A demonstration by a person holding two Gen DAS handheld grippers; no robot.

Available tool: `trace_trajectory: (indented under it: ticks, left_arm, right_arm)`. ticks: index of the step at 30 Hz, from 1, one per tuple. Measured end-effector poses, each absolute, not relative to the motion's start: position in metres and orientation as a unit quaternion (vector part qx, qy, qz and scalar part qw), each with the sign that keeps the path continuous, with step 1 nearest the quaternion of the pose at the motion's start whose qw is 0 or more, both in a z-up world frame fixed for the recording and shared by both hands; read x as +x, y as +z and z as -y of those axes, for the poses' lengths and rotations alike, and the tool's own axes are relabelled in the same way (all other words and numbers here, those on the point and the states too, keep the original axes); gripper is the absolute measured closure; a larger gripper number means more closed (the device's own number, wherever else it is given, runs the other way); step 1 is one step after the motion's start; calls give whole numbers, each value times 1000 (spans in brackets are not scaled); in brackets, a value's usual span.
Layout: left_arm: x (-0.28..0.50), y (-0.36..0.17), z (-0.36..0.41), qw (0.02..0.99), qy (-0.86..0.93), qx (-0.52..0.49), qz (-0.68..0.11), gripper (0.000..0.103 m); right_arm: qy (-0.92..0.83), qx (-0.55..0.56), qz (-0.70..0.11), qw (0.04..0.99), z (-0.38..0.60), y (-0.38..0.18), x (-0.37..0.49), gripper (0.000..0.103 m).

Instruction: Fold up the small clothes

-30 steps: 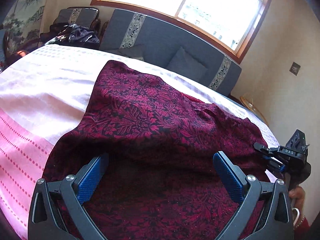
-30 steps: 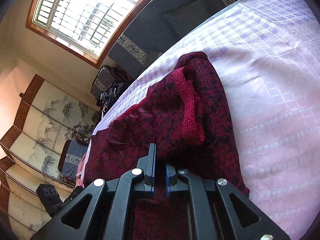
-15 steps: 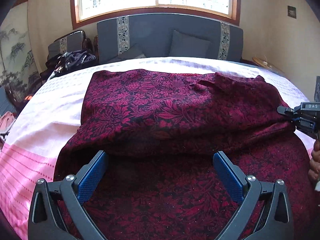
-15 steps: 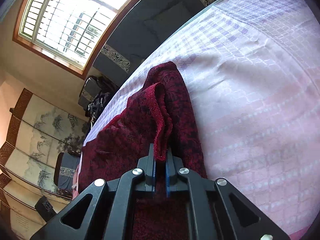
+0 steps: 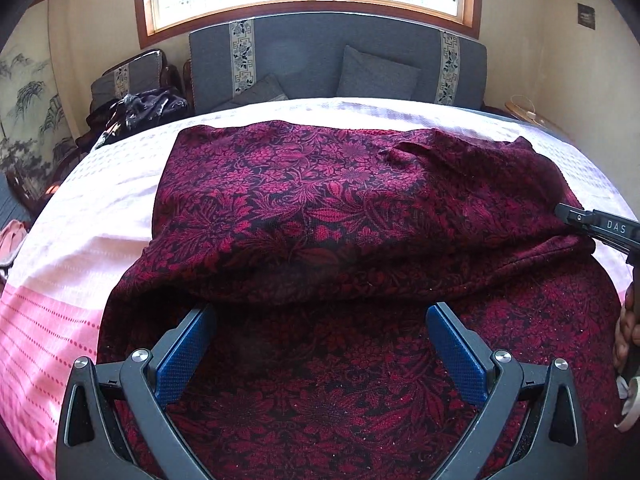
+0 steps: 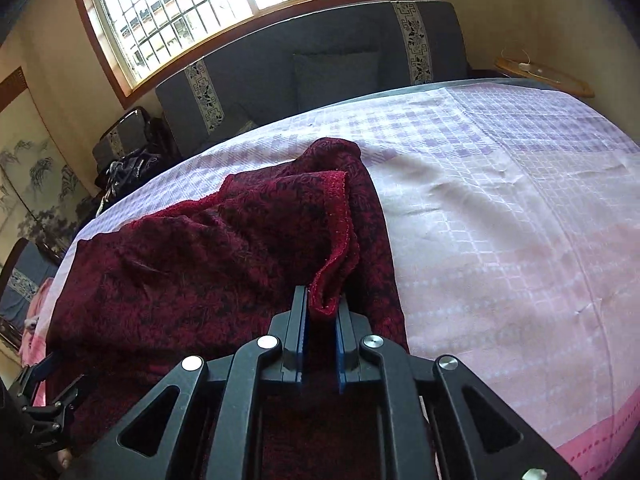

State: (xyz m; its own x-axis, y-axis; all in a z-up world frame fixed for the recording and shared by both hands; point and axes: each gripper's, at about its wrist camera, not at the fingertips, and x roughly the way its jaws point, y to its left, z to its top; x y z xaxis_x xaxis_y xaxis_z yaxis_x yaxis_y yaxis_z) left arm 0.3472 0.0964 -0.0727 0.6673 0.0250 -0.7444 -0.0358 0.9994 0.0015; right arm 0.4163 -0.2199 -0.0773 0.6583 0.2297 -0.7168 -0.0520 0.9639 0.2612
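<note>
A dark red floral garment (image 5: 320,192) lies on the pink bedcover (image 5: 100,200), its far half folded over toward me. My left gripper (image 5: 320,312) is open wide just above the lower layer, with the folded edge lying right in front of its blue pads (image 5: 184,352). My right gripper (image 6: 322,300) pinches the doubled red hem (image 6: 332,276) at the garment's right side and holds it slightly off the bed. Its jaws are opening a little with the hem still between them. It also shows at the right edge of the left wrist view as the right gripper (image 5: 568,212).
A grey sofa (image 5: 320,60) with cushions stands under the window behind the bed. Dark clothes (image 5: 148,108) are heaped on a chair at back left, and a small round table (image 5: 528,112) is at back right. A person's hand (image 5: 628,332) holds the right gripper's handle.
The left wrist view has rolled level and shifted sideways over the garment. The right gripper has rolled and risen with the hem, which now drapes between its fingers.
</note>
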Motion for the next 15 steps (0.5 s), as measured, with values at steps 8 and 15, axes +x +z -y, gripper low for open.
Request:
trace_trajectory:
  ticks: [8, 15]
  left_arm:
    - [352, -77, -101, 904, 22, -20, -426, 0]
    - [356, -85, -110, 892, 21, -53, -448, 0]
  right_arm:
    - [61, 63, -408, 909, 211, -75, 411, 77]
    - [76, -5, -416, 906, 184, -77, 410, 36]
